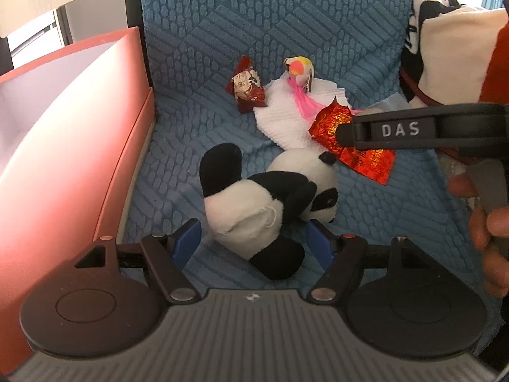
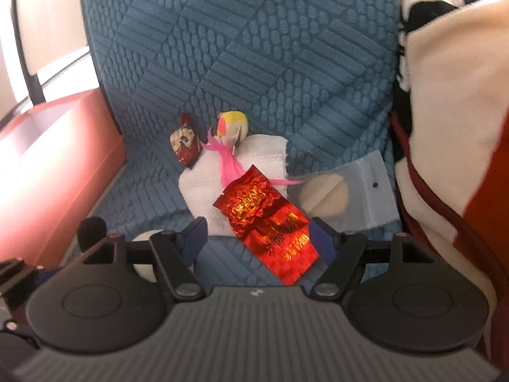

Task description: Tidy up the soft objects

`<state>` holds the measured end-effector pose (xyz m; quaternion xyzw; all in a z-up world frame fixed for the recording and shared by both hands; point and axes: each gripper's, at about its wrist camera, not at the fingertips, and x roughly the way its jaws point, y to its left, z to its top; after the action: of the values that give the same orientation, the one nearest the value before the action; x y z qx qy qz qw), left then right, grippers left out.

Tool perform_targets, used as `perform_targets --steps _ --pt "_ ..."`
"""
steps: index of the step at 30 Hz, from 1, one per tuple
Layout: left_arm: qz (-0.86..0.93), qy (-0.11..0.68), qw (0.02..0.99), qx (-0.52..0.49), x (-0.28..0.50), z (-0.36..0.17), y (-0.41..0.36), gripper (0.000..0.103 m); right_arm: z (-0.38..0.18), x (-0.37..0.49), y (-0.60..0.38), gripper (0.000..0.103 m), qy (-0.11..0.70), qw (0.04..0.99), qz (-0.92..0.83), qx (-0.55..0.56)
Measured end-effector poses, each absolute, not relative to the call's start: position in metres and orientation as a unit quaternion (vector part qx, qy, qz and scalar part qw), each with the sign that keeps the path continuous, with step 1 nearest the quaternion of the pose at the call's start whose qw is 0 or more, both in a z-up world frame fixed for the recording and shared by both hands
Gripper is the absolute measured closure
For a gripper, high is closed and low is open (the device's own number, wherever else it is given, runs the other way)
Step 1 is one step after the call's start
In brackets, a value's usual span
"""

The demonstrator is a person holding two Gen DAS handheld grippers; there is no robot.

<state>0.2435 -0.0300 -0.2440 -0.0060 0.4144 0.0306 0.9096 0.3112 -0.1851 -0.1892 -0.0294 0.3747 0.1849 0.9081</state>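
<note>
A black-and-white panda plush (image 1: 267, 197) lies on its side on the blue textured seat cover (image 1: 254, 16). My left gripper (image 1: 254, 240) is open, and its blue pads stand on either side of the panda's body without pressing it. A shiny red foil packet (image 2: 270, 226) lies partly on a white cloth (image 2: 203, 187). My right gripper (image 2: 257, 235) is open around that packet; the left wrist view shows one of its fingers from the side over the packet (image 1: 350, 156). Behind them lie a ball toy with pink feathers (image 2: 229, 127) and a small brown-red pouch (image 2: 186, 141).
An open red box (image 1: 79, 207) with a pale inside stands against the seat's left side. A large white, black and red plush (image 2: 445, 95) fills the right. A clear bag holding a round pad (image 2: 350, 187) lies to the right of the cloth. A hand (image 1: 490, 222) holds the right gripper.
</note>
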Motion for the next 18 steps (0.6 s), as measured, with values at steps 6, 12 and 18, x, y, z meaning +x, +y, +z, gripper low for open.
perform_targets --steps 6,12,18 --pt "0.036 0.417 0.908 -0.001 0.248 -0.246 -0.031 0.026 -0.196 0.323 -0.175 0.031 0.358 0.910 0.197 -0.065" --pt "0.032 0.417 0.908 0.004 0.249 -0.246 -0.033 0.026 -0.207 0.337 -0.166 0.031 0.366 0.904 0.205 -0.083" --pt "0.038 0.422 0.906 -0.004 0.253 -0.248 -0.025 0.027 -0.212 0.341 -0.159 0.031 0.368 0.900 0.213 -0.096"
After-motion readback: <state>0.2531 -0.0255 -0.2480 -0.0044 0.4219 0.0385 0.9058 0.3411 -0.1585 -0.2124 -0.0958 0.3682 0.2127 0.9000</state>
